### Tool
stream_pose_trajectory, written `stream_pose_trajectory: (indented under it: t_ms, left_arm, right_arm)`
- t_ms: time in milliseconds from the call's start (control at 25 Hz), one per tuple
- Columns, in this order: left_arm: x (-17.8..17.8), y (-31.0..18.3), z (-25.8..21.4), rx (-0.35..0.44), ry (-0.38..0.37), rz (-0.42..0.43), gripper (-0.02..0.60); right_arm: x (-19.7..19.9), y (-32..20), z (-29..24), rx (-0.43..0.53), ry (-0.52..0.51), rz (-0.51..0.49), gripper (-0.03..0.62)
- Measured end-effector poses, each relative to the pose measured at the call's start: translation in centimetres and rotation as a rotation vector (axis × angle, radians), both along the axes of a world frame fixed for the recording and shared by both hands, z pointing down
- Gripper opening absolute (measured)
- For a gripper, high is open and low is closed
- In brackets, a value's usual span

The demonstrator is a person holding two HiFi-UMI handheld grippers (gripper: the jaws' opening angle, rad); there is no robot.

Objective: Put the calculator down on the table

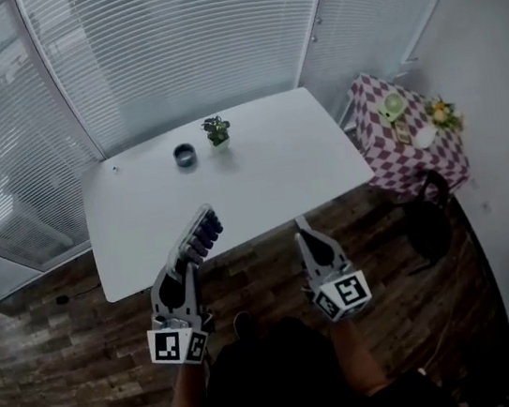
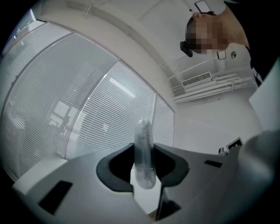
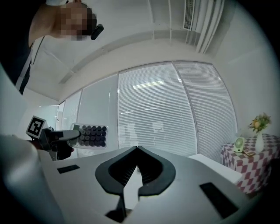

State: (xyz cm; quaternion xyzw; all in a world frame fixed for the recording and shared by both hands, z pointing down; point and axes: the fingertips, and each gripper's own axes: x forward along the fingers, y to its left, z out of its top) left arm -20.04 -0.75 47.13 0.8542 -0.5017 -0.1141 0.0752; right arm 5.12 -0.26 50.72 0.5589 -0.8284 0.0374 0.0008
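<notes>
The calculator [image 1: 202, 231], clear-cased with dark keys, sticks up and forward from my left gripper [image 1: 186, 253], which is shut on its lower end. It hangs over the near edge of the white table [image 1: 295, 158]. In the left gripper view the calculator [image 2: 143, 154] stands edge-on between the pads. Its key face [image 3: 90, 135] shows in the right gripper view, left of centre. My right gripper [image 1: 303, 228] is shut with nothing in it, over the floor just short of the table's near edge; its jaws [image 3: 136, 151] meet at the tips.
A small potted plant [image 1: 216, 130] and a dark round dish [image 1: 185, 154] stand at the table's far side. A checked-cloth side table [image 1: 390, 158] with a small fan and flowers is at the right, a dark bag [image 1: 426, 224] below it. Window blinds surround the table.
</notes>
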Motion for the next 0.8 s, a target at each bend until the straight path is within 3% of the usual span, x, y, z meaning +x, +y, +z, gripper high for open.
stream_pose_trajectory:
  t_ms: [520,800]
  left_arm:
    - [1.9,-6.3,0.5,-0.022,-0.007,0.0,0.098]
    - [6.0,-11.3,0.0,-0.025,-0.012,-0.045,0.098]
  right_arm:
    - [0.7,-6.2,0.3,-0.008,-0.06,-0.018,0.006]
    - [3.8,-12.9,0.1,-0.008,-0.073,-0.074,0.006]
